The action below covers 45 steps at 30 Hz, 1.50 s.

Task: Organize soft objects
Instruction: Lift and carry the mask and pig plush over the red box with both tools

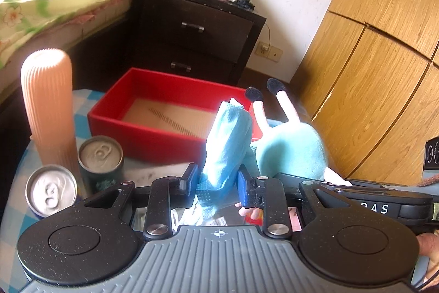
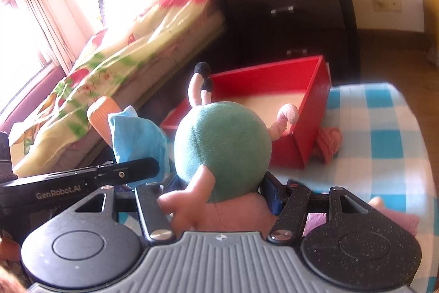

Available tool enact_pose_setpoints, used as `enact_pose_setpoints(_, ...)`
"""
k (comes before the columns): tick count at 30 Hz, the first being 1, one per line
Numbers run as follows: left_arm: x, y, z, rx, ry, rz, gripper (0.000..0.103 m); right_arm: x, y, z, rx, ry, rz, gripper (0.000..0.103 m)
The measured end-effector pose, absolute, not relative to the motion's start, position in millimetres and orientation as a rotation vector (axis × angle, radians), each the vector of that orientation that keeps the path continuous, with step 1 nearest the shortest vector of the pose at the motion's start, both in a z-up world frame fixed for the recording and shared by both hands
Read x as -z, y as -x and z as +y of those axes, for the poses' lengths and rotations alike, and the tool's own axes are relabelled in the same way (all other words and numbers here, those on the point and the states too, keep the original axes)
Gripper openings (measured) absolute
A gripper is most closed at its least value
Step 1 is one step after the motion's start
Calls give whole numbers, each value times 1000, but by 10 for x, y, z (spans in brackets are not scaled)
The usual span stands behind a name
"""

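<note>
Jaws grip blue cloth [image 1: 227,144], plush toy [image 2: 222,147]

A light blue cloth [image 1: 230,144], bunched into an upright roll, stands clamped between the blue pads of the left gripper [image 1: 218,183] just in front of an open red box [image 1: 142,125] on a blue-checked tablecloth. Beside it, a plush doll [image 2: 222,147] in a teal dress is held upside down by the right gripper [image 2: 216,199], its pink legs and black shoes pointing upward against the box's near wall. A pink knitted item [image 2: 329,143] lies on the cloth beside the box.
</note>
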State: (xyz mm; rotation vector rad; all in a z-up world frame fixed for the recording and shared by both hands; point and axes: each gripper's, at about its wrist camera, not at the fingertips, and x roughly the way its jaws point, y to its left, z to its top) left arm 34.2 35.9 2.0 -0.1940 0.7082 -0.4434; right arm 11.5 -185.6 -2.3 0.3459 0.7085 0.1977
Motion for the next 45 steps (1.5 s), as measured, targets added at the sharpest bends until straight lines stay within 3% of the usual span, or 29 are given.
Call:
enact_pose_setpoints(29, -240, -1288, -46, 185, 109, 579, 31, -250, -867, -2147, -74, -304, 554, 38)
enact_pose_setpoints(45, 211, -1952, -212, 118, 44, 630, 33, 88, -1782, -2088, -18, -224, 597, 38)
